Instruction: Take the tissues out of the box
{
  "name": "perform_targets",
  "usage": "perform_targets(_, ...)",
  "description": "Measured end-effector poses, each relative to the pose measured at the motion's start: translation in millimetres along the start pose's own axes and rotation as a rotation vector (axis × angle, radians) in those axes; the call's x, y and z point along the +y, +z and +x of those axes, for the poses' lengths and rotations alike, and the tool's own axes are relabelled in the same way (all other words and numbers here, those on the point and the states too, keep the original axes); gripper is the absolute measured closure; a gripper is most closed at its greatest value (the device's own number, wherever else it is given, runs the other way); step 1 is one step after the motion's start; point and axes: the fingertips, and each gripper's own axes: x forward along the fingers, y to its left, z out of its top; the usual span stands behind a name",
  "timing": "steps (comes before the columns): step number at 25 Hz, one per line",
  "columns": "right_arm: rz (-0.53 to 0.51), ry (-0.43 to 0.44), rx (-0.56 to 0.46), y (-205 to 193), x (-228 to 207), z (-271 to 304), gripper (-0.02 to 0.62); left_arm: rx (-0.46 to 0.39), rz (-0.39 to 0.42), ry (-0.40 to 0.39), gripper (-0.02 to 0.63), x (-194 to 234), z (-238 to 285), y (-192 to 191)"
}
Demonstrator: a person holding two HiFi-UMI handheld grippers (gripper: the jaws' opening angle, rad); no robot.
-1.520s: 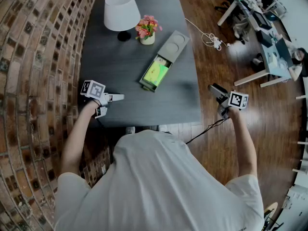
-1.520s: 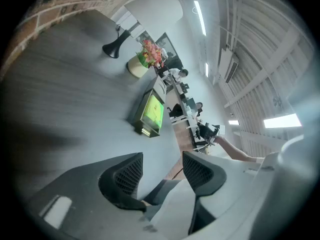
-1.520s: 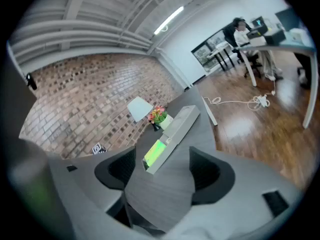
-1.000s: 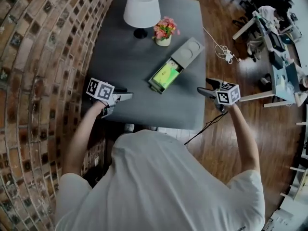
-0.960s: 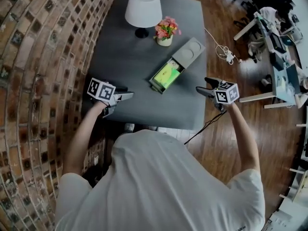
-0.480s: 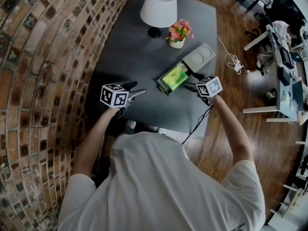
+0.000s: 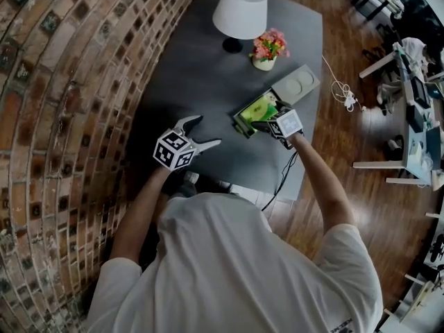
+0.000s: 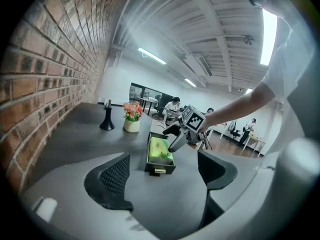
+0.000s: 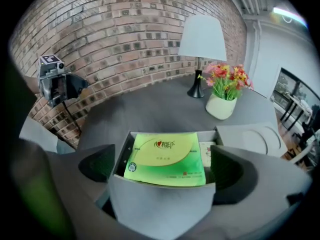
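One green tissue pack [image 9: 165, 159] inside box [image 9: 160, 204]

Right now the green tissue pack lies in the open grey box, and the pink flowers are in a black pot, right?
Not quite: the round flower pot is white, not black; the right gripper view shows it. The green tissue pack does lie in the open grey box.

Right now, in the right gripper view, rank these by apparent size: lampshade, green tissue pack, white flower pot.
Largest: green tissue pack, though it sits nearest the camera.
Then: lampshade.
Smallest: white flower pot.
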Motion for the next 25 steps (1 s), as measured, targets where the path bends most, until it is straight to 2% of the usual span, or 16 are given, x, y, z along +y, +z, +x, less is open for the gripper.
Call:
perform_targets(1, 0.008, -0.009, 0.001, 0.3, 0.0, 4.0, -0.015, -0.014, 0.019, 0.012, 0.173, 0.9, -0.7, 1.0)
perform_targets(3, 0.012, -0.026, 0.023, -2.9, -0.5, 13.2, -0.016, -0.045, 0.044, 0.035, 0.173, 3.3, -2.8, 3.8)
perform_targets(6, -0.042, -0.087, 0.088, -21.6, -12.5, 38.8, -0.021, -0.102, 0.058, 0.068, 0.126, 6.3, -8.6, 11.2)
perform_targets(8, -0.072, -0.106, 0.096, -19.2, -11.7, 47.0, -0.021, -0.143, 0.066, 0.098, 0.126, 9.4, -14.0, 17.0)
perform_targets(10, -0.076, -0.106, 0.089, -14.1, -8.2, 52.9, -0.021, -0.174, 0.074, 0.127, 0.097, 12.5, -19.4, 21.3)
perform_targets(19, -0.055, -0.163, 0.099, -14.2, -9.6, 67.6, -0.021, -0.233, 0.101, 0.195, 0.097, 19.5, -36.1, 26.4)
perform_targets(22, -0.05, -0.176, 0.103, -15.0, -10.9, 69.6, -0.007, -0.249, 0.093, 0.199, 0.097, 19.5, -38.6, 27.7)
perform_targets(25, -0.051, -0.185, 0.094, -16.3, -9.8, 64.8, 0.052, -0.253, 0.093, 0.196, 0.098, 16.7, -40.6, 28.7)
